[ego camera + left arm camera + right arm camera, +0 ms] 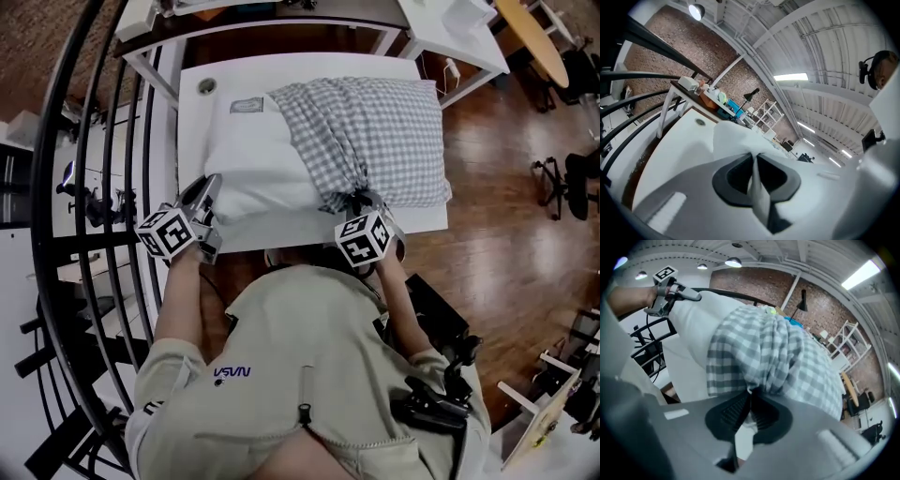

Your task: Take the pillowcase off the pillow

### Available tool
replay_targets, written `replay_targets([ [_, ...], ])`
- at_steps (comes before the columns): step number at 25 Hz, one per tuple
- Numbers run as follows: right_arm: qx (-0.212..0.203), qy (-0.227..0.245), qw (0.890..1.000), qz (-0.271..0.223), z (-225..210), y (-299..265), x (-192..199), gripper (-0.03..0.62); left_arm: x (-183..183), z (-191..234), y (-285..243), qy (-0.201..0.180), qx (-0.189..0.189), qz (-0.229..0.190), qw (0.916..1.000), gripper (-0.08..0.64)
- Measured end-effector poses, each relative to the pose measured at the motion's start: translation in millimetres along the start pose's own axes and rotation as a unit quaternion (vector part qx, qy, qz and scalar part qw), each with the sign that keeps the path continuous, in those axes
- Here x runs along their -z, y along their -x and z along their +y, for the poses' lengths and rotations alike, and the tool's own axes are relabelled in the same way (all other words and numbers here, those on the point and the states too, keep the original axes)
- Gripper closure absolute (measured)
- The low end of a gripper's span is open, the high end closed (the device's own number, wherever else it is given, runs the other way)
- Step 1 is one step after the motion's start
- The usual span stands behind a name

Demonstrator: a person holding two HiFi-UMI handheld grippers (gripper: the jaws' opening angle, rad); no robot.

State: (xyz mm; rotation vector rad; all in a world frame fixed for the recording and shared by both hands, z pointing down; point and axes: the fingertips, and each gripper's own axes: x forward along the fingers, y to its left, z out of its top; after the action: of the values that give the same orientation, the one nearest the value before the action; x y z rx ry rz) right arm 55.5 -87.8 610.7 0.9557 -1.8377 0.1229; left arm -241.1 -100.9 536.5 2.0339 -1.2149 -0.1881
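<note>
- A work hall of the lab or workshop kind, not a home: bare brick wall (pixel 759 282) under a high white ceiling (pixel 811 42) of ribbed panels and beams.
- Long strip lights (pixel 790 77) and round hanging lamps (pixel 733 261) light it.
- Several plain white tables (pixel 192 122) on metal legs stand on a wooden floor (pixel 497 187).
- A bench (pixel 715 96) by the brick wall is crowded with gear, with a black desk lamp (pixel 751 95) over it.
- Open white shelving (pixel 843 341) stands further back.
- A black metal railing (pixel 84 187) runs along one side.
- A black office chair (pixel 572 183) stands on the floor.
</note>
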Motion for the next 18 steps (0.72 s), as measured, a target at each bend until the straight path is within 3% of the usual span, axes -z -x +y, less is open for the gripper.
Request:
replay_targets([
  [2,-0.024,-0.015,1.000,0.010,6,-10,6,0.581,25,-5,-1,-0.055,0.004,0.043,0.9975,0.517],
  [5,-0.070,-0.059,0.996,0.017,8,-18,16,0.580,49,-31,-1,-0.189,0.009,0.104,0.9763,0.420],
  [7,-0.099,-0.099,0.990,0.015,6,-21,22,0.580,41,-47,1,-0.221,0.013,0.102,0.9699,0.377],
  [11,-0.124,-0.112,0.986,0.011,10,-26,24,0.580,11,-59,-11,-0.177,0.014,0.073,0.9814,0.339],
  [14,-0.140,-0.121,0.983,0.013,14,-28,24,0.580,0,-70,-17,-0.127,0.055,0.079,0.9873,0.334],
  [16,-0.153,-0.129,0.980,0.013,15,-29,23,0.580,0,-76,-11,-0.099,0.108,0.113,0.9827,0.309],
  [18,-0.169,-0.141,0.975,0.010,15,-29,23,0.580,2,-72,-2,-0.108,0.145,0.160,0.9703,0.281],
])
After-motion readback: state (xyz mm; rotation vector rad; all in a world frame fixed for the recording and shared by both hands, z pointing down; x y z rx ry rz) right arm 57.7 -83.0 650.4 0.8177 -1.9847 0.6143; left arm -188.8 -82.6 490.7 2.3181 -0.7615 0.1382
